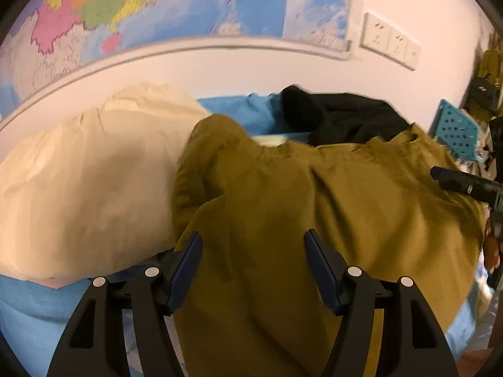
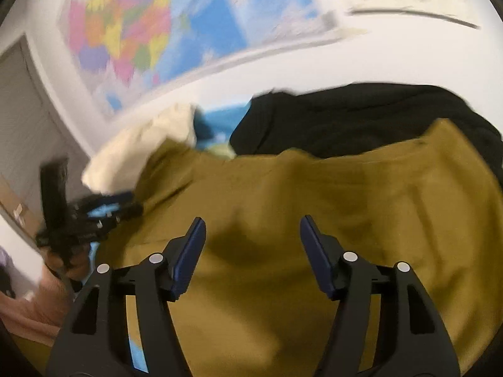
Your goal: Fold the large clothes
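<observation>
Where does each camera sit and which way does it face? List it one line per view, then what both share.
Left wrist: on the left gripper, angled down over the olive garment, cream pillow to its left; right gripper at the right edge.
Right wrist: on the right gripper, angled down at the same garment; left gripper and a hand at the left.
Shared: olive garment, black garment, wall map.

The left gripper (image 1: pixel 253 245) sat at the lower centre of its own view, jaws standing apart with nothing pinched between the blue pads (image 1: pixel 185 270). The right gripper (image 2: pixel 253 229) was likewise spread at the lower centre of its view. A hand (image 2: pixel 67 264) at the left edge there gripped the other tool's handle.
</observation>
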Demonstrator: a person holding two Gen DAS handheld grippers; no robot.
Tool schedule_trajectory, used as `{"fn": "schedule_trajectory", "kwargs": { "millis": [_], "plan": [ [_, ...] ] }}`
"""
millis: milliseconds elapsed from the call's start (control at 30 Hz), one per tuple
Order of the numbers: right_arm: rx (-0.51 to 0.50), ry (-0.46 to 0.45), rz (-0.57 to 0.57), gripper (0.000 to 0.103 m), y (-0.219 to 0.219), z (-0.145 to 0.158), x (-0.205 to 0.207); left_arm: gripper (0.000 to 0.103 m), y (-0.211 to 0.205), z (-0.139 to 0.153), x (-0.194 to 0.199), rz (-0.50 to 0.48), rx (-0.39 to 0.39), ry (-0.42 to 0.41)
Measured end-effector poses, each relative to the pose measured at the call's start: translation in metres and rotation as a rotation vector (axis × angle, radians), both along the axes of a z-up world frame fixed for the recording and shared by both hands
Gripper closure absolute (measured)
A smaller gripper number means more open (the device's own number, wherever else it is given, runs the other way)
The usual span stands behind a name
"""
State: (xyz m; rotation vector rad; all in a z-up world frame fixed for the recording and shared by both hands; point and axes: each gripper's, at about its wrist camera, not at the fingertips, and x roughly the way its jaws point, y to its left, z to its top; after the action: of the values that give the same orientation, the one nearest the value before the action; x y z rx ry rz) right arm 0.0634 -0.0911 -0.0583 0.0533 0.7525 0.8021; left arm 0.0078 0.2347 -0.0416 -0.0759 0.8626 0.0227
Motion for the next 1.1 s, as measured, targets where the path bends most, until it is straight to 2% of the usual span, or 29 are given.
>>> {"fn": "schedule_trajectory", "kwargs": {
  "millis": [100, 167, 333, 500, 633, 667, 733, 900, 933, 1000, 1100],
  "plan": [
    [-0.074, 0.079, -0.001, 0.042, 0.025, -0.031, 0.022, 0.038, 0.01, -0.013, 0.002, 0.016, -0.022, 0.029],
    [-0.052, 0.109, -0.006, 0.042, 0.023, -0.037, 0.027, 0.038, 0.016, -0.01, -0.008, 0.012, -0.056, 0.008],
    [0.019, 0.086, 0.001, 0.038, 0.0, -0.016, 0.005, 0.037, 0.029, 0.001, -0.039, -0.006, -0.11, -0.064],
    [0.051, 0.04, 0.005, 0.035, -0.017, -0.001, -0.023, 0.037, 0.028, 0.0, -0.053, -0.012, -0.104, -0.062],
    [0.003, 0.045, 0.001, 0.036, -0.013, -0.019, -0.031, 0.039, 0.029, -0.014, -0.052, 0.0, -0.117, -0.022],
    [-0.014, 0.069, -0.005, 0.039, -0.012, -0.03, -0.03, 0.039, 0.031, -0.02, -0.051, 0.008, -0.136, -0.008],
    [-0.04, 0.06, -0.014, 0.042, -0.013, -0.036, -0.032, 0.039, 0.035, -0.025, -0.05, 0.025, -0.161, 0.01],
    [0.086, 0.031, -0.044, 0.039, -0.05, -0.009, -0.056, 0.036, 0.034, -0.008, -0.071, 0.032, -0.154, -0.034],
    [0.095, 0.007, -0.068, 0.039, -0.062, -0.003, -0.064, 0.032, 0.034, -0.006, -0.076, 0.027, -0.16, -0.038],
    [0.095, -0.021, -0.114, 0.039, -0.082, 0.002, -0.074, 0.032, 0.029, -0.004, -0.089, 0.001, -0.156, -0.048],
    [0.063, -0.011, -0.209, 0.039, -0.113, -0.006, -0.081, 0.032, 0.021, -0.011, -0.098, -0.034, -0.151, -0.017]
  ]
}}
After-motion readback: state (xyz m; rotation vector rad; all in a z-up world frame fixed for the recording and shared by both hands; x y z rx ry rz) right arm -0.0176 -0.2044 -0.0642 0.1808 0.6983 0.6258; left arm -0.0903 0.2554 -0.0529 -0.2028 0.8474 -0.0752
